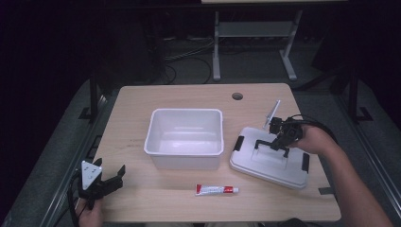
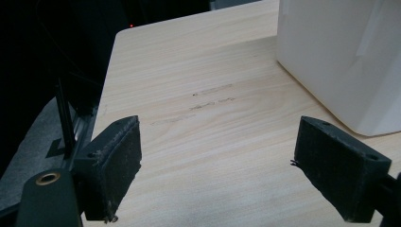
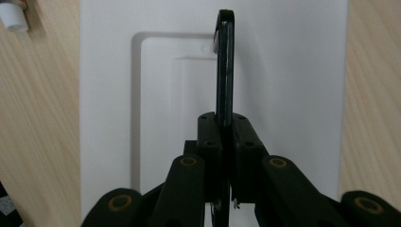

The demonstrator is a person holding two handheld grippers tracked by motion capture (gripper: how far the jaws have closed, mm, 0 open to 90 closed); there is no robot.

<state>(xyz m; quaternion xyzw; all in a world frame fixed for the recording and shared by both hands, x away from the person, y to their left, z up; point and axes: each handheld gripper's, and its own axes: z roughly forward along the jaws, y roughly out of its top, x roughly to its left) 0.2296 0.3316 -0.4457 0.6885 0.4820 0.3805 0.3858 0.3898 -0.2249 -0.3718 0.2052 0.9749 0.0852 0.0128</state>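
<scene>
White lid [image 1: 269, 163] flat on tabletop [image 1: 142, 101] right of white bin [image 1: 185, 137], its black handle [image 3: 224, 71] pinched by right claw [image 1: 280, 141], toothpaste tube [image 1: 216, 190] near front edge, left claw [image 1: 113, 182] spread wide at front-left corner.

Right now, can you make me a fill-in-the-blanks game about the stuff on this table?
1. The right gripper is shut on the lid's black ____.
2. The left gripper holds nothing, and its jaws are ____.
3. The tube lies on the table in front of the white ____.
4. The lid lies to the ____ of the white container.

Missing words: handle; open; tub; right
</scene>
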